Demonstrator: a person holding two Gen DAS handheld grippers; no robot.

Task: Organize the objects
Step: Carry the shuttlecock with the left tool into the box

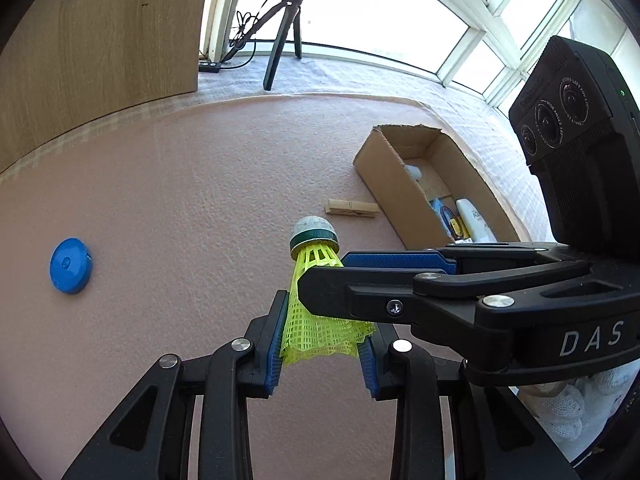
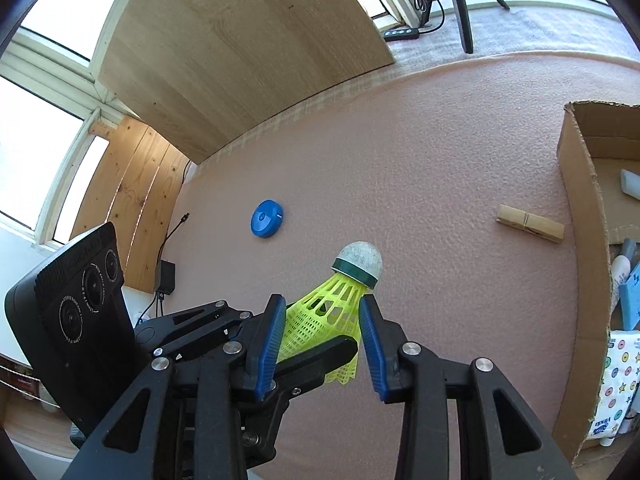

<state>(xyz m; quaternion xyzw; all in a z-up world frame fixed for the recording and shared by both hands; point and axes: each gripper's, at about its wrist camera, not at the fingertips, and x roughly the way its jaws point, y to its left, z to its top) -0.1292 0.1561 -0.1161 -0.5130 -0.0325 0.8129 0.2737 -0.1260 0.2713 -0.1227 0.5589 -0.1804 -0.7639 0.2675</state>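
A yellow plastic shuttlecock (image 1: 316,264) with a grey-white cork tip is held up above the pink mat (image 1: 180,200) by both grippers at once. My left gripper (image 1: 324,332) is shut on the wide end of its mesh skirt, blue pads pressing both sides. My right gripper (image 1: 324,272) comes in from the right and crosses the skirt just below the cork. In the right wrist view the shuttlecock (image 2: 332,312) sits between the blue pads of my right gripper (image 2: 322,308), cork pointing up and away. A black finger (image 2: 320,360) of the left gripper lies under the skirt.
An open cardboard box (image 1: 400,184) with bottles and packets inside stands to the right, also seen as the box (image 2: 580,200). A wooden clothespin (image 1: 352,208) lies beside it. A blue round disc (image 1: 70,266) rests at the left. A wooden board (image 1: 100,40) and tripod (image 1: 284,28) stand behind.
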